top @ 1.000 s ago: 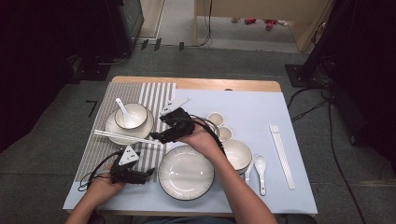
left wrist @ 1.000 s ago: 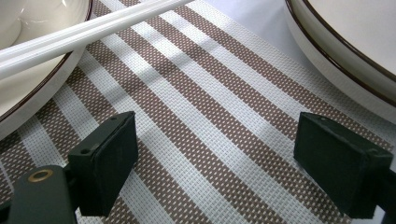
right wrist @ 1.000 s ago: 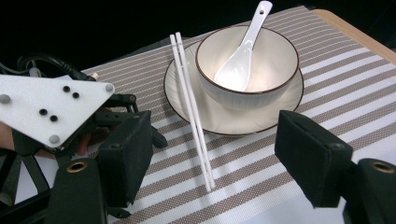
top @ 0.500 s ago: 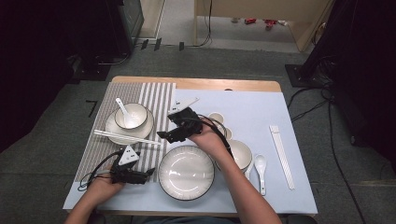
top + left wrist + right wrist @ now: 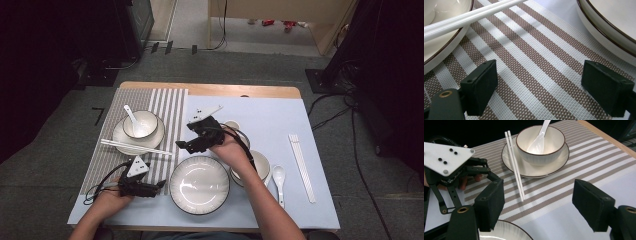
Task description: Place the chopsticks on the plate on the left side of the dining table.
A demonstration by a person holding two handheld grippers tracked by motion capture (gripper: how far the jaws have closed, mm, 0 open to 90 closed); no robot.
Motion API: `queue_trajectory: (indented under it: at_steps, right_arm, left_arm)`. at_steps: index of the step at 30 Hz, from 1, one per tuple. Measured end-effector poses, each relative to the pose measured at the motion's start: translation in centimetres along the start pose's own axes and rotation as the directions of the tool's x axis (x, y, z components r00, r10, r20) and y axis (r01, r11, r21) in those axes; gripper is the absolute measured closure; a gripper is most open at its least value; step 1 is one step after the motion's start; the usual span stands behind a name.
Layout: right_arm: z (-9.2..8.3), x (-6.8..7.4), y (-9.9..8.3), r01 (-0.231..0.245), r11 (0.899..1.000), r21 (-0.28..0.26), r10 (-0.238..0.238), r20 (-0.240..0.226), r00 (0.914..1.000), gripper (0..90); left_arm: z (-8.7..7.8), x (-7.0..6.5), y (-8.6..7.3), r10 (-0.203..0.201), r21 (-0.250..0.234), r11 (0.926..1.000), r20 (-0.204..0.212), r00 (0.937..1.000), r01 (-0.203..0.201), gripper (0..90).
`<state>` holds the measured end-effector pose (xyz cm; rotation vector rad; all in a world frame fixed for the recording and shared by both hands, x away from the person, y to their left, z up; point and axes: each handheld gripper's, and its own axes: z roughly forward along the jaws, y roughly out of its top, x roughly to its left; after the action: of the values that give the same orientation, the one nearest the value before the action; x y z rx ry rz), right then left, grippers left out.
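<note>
My left gripper (image 5: 159, 185) (image 5: 544, 87) rests low over the front of the brown-and-white striped placemat (image 5: 170, 105) (image 5: 529, 62), jaws open with only the mat between them. My right gripper (image 5: 184, 145) (image 5: 540, 203) hovers above the seam between the striped mat and the light blue mat (image 5: 270, 120), open and holding nothing. It points toward a white bowl (image 5: 141, 124) (image 5: 540, 141) holding a white spoon (image 5: 540, 137), set on a plate (image 5: 535, 171). White chopsticks (image 5: 135, 146) (image 5: 515, 165) (image 5: 466, 18) lean on that plate's rim.
A large dark-rimmed plate (image 5: 199, 185) (image 5: 501, 231) (image 5: 609, 27) lies at the front centre. Another bowl (image 5: 260, 167), a spoon (image 5: 278, 176), a second chopstick pair (image 5: 301, 167) and small cups (image 5: 233, 125) sit on the blue mat. The left gripper (image 5: 449, 167) appears in the right gripper view.
My right gripper has shifted a little to the right, away from the bowl and plate, still open. The left gripper has stayed where it was.
</note>
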<state>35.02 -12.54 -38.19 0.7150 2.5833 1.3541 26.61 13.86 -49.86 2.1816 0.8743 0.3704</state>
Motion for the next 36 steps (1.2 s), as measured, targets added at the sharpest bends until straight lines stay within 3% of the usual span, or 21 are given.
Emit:
queue_trajectory:
  at_steps: [36]
  right_arm:
    - [-4.2, -2.3, -2.6, -0.039, 0.999, 0.003, 0.038, 0.067, 0.9970, 25.8]
  left_arm:
    - [0.0, 0.0, 0.0, 0.005, 0.004, 1.0000, -0.002, 1.0000, -0.005, 13.9]
